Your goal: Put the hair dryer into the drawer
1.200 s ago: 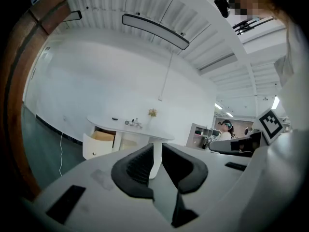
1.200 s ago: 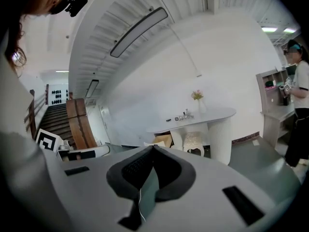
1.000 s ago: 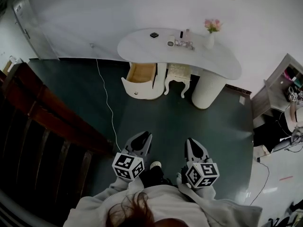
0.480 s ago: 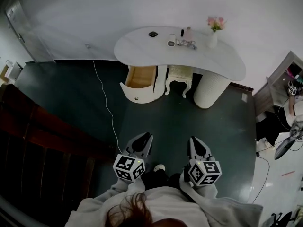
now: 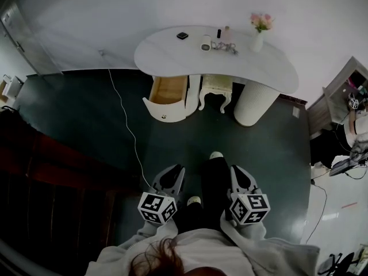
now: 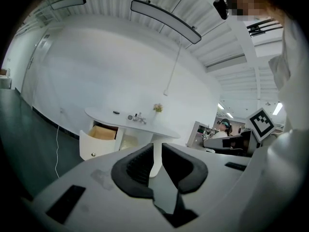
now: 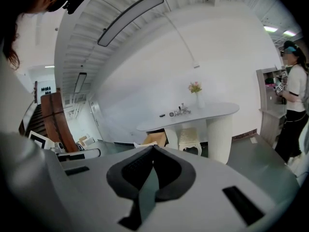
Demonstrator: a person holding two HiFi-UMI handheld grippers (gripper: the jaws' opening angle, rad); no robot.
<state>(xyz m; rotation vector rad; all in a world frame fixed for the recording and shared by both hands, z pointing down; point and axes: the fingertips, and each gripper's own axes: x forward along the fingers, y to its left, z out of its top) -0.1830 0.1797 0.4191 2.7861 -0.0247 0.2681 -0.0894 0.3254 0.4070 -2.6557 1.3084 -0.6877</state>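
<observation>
The white vanity table [image 5: 172,55] stands by the far wall, with its wooden drawer [image 5: 168,89] pulled open at the left end. The drawer [image 6: 102,132] also shows far ahead in the left gripper view. I cannot make out a hair dryer in any view. My left gripper [image 5: 174,171] is low in the head view with its jaws a narrow slit apart and nothing between them [image 6: 158,146]. The right gripper [image 5: 237,172] is beside it, its pads meeting at the tips and empty [image 7: 153,148]. Both point toward the table from a few steps away.
A small white stool [image 5: 217,88] stands under the table. A white cable [image 5: 127,128] runs across the dark floor. On the tabletop are a small black item [image 5: 182,35], bottles and a flower vase [image 5: 257,39]. A dark wooden railing [image 5: 52,171] is at the left, and a shelf [image 5: 339,94] and a person [image 7: 294,100] at the right.
The person's leg has stepped forward between the two grippers. The grippers sit slightly lower in the head view, and the table has shifted a little in the picture.
</observation>
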